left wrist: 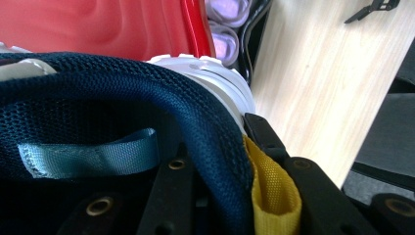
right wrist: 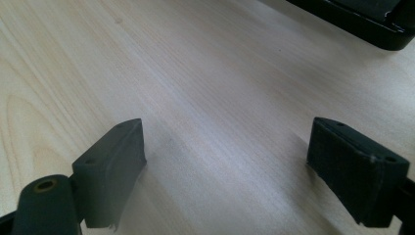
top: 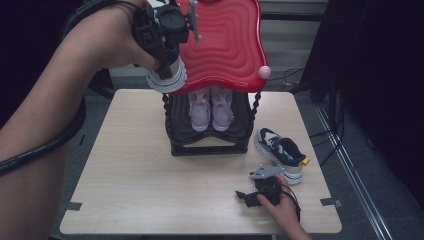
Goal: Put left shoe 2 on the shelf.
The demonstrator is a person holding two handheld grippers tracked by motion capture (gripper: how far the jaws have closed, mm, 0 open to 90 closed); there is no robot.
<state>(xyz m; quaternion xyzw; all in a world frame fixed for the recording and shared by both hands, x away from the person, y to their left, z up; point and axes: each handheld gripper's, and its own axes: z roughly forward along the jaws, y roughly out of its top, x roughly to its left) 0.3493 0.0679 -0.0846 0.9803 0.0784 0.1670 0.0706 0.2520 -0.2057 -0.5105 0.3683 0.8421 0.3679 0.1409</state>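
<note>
High at the back left, my left gripper (top: 166,62) is shut on the heel of a navy sneaker with a white sole (top: 170,77). It holds the shoe at the left edge of the rack's red top shelf (top: 225,45). In the left gripper view, the jaws of the left gripper (left wrist: 220,152) clamp the navy mesh heel collar (left wrist: 122,98) beside its yellow pull tab (left wrist: 271,196). The matching sneaker (top: 280,152) lies on the table to the right of the rack. My right gripper (top: 247,196) rests low near the table's front right. It (right wrist: 225,156) is open over bare wood.
A pair of lilac shoes (top: 210,110) stands on the black lower shelf (top: 210,135) under the red one. The wooden table (top: 140,175) has free room at the left and front. Cables and dark floor lie beyond the right edge.
</note>
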